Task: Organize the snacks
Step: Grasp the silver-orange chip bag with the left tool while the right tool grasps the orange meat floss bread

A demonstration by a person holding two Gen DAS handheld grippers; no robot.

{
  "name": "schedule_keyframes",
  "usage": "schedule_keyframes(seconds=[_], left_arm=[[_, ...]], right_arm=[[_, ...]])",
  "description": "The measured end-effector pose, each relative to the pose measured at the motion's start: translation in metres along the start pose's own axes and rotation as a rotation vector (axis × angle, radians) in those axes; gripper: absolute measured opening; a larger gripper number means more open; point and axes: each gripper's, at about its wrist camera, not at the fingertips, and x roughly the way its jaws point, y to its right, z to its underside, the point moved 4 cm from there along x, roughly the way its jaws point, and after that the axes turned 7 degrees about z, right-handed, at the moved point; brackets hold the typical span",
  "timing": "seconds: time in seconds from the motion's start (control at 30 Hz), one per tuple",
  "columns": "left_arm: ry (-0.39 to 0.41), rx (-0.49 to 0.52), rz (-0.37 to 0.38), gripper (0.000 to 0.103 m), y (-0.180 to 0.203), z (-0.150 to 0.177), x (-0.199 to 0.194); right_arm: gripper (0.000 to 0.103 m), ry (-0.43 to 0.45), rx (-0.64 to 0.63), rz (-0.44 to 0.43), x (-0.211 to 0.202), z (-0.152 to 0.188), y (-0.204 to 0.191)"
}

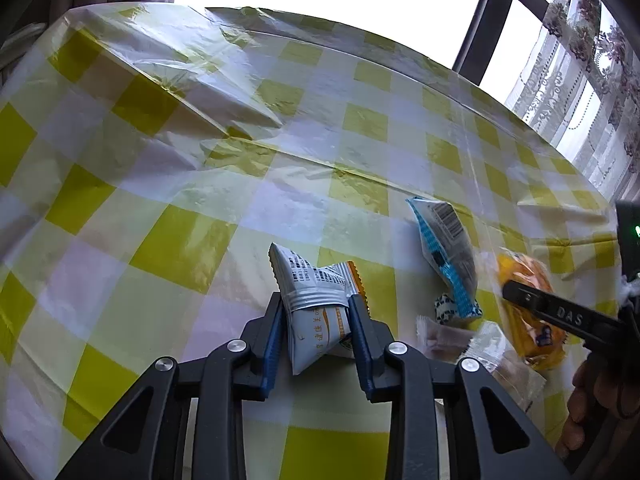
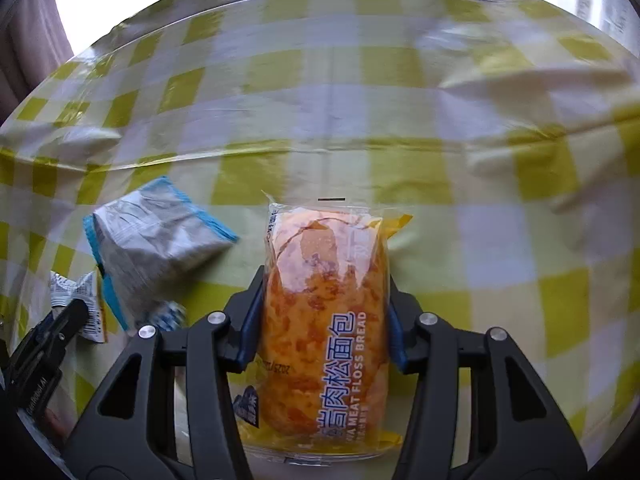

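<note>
Left jaws [image 1: 316, 312] pinch a white snack packet [image 1: 312, 300]; right jaws [image 2: 324, 308] clamp the meat floss bread [image 2: 324, 300] above the counter [image 1: 160, 160].

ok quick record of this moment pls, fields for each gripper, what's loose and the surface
left gripper: shut on white and orange snack packet
right gripper: closed on meat floss bread pack
loose: blue and grey packet, small clear-wrapped snacks
surface: yellow and white checked tablecloth
</note>
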Motion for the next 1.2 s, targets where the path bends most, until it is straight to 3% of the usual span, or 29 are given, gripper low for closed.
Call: schedule_keyframes(seconds=[0.37,0.83,1.2], left_arm=[[0.001,0.008,0.004,0.031,0.007,0.015,-0.015],[0.063,0.047,0.01,0.031,0.028,0.044,-0.074],[0.065,0.104,0.047,0.031,0.062,0.067,-0.105]], right_arm=[[0.054,0.015,0.025,0.037,-0.043,0.063,0.039],[0.054,-0.035,-0.012,0.037,-0.091,0.133,0.054],[0.053,-0.019,-0.031,0.041,-0.125,0.161,0.072]])
